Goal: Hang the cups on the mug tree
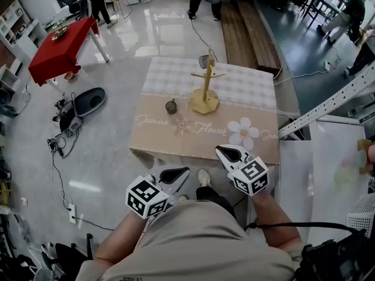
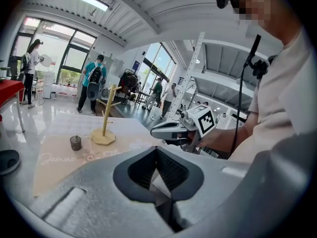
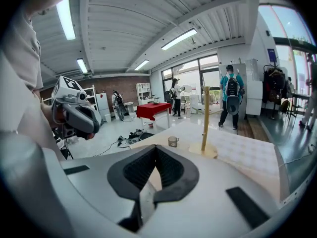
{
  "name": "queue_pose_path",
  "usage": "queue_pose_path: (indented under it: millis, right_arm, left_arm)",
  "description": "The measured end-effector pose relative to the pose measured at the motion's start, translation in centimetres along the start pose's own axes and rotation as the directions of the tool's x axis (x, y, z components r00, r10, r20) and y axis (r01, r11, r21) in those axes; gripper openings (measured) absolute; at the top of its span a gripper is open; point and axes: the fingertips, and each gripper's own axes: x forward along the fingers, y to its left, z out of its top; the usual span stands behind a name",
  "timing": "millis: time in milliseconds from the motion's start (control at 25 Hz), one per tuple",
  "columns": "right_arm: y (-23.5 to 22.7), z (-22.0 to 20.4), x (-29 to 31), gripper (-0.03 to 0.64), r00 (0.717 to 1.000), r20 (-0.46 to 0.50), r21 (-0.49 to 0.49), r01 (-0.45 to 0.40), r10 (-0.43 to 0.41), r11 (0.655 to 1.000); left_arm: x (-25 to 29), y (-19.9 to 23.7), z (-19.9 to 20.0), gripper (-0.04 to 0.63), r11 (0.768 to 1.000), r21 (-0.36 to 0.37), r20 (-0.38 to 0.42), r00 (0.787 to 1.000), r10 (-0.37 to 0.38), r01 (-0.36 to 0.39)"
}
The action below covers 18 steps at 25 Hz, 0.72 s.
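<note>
Though only overhead, hung cup (image 1: 204,61)

I see bright daylight in all views. In the right gripper view, long white ceiling tube lamps (image 3: 66,19) glow at eleven o'clock. In the head view, the glossy pale grey floor (image 1: 167,37) shows glare at twelve o'clock. Both gripper views bend strongly at their edges.
</note>
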Motion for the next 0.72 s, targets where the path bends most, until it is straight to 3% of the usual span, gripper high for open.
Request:
queue_pose_path:
  millis: [320, 720]
  right_arm:
    - [7.4, -3.8, -3.2, 0.014, 1.000, -0.019, 0.075, -0.003, 0.004, 0.997]
    - [9.7, -5.6, -5.9, 0.014, 0.999, -0.029, 0.067, 0.032, -0.030, 0.997]
  left_arm:
    - [-1.5, -2.9, -2.2, 0.008, 0.998, 0.024, -0.023, 0.998, -0.053, 0.053]
    - [-2.8, -5.0, -4.4, 0.008, 0.998, 0.022, -0.020, 0.998, -0.066, 0.067]
